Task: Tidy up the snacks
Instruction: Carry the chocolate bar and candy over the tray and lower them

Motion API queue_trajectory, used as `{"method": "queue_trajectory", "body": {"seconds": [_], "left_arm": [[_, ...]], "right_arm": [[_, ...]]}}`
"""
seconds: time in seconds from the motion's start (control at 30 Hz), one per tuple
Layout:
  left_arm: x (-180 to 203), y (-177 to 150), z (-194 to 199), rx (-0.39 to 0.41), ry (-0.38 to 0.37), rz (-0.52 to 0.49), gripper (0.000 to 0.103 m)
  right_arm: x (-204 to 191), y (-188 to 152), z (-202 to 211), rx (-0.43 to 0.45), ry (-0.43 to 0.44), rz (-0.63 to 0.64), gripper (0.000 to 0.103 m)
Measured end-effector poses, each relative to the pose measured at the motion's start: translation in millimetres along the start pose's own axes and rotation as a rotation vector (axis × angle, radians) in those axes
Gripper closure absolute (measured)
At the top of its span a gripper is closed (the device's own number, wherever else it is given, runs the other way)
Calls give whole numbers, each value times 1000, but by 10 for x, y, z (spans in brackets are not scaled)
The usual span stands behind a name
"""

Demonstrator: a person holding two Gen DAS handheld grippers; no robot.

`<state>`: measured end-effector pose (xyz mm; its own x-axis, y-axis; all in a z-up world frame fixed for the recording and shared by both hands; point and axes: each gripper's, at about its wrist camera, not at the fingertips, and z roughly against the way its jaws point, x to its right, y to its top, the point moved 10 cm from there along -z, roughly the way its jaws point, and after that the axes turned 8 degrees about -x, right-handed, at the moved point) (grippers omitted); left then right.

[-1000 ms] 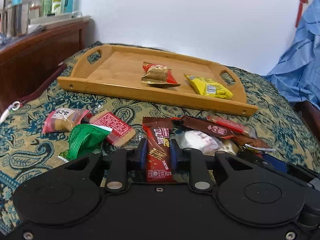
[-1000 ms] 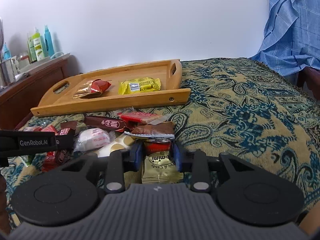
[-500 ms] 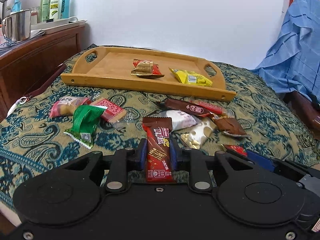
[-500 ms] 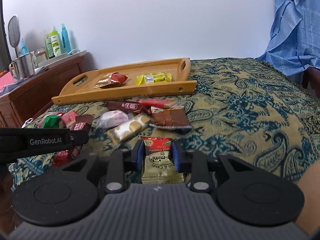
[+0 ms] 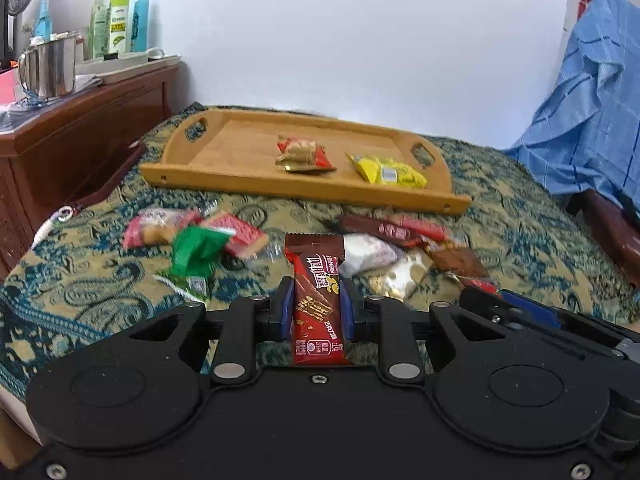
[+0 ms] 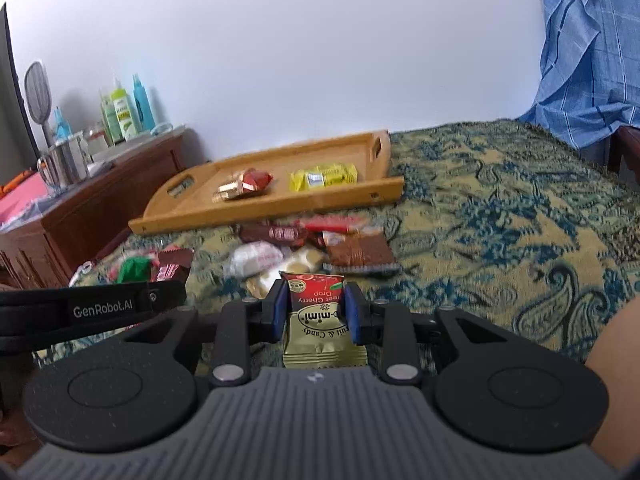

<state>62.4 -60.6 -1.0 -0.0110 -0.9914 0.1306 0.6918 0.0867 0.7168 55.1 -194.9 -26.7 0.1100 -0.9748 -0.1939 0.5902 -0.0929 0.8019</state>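
Note:
My left gripper [image 5: 316, 300] is shut on a brown-and-red wafer bar [image 5: 316, 292], held above the bed. My right gripper [image 6: 316, 308] is shut on a gold-and-red cherry candy packet [image 6: 320, 320], also lifted off the bed. A wooden tray [image 5: 240, 152] lies at the far side, also in the right wrist view [image 6: 200, 204]. It holds a red-gold snack [image 5: 302, 154] and a yellow snack [image 5: 386, 170]. Several loose snacks [image 5: 384, 248] lie on the bedspread in front of the tray, among them a green packet [image 5: 196, 252].
A patterned bedspread [image 6: 500, 220] covers the bed. A wooden dresser [image 5: 80, 132] with a metal cup [image 5: 52, 66] and bottles [image 5: 120, 24] stands at the left. Blue checked cloth [image 5: 592, 108] hangs at the right. The left gripper's body [image 6: 88, 308] shows in the right wrist view.
Both grippers have pulled back and up from the snack pile, each carrying its snack. The tray and pile look farther away.

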Motion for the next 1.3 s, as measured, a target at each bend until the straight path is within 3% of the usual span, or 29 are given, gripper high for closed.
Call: {"method": "queue_trajectory", "body": {"seconds": [0.33,0.6,0.73,0.87,1.03,1.3], "left_arm": [[-158,392,103,12,4,16,81],[-263,1017,322,84,-22,-24,81],[-309,1391,403,130,-44,-42,81],[-377,1640,285,104,-66,-39,81],[-483,1734,-52,56,-71,-27,81],[-627,1725,-771,-10,-61,-43,81]], "right_arm": [[-61,502,68,54,22,-41,68],[-67,1344,243,120,54,-92,68],[-24,1800,207,100,76,-149,68],[-18,2079,33,48,91,-199,68],[-101,2079,-379,-20,122,-246,68],[-240,1718,-1247,-192,204,-342,69]]}}
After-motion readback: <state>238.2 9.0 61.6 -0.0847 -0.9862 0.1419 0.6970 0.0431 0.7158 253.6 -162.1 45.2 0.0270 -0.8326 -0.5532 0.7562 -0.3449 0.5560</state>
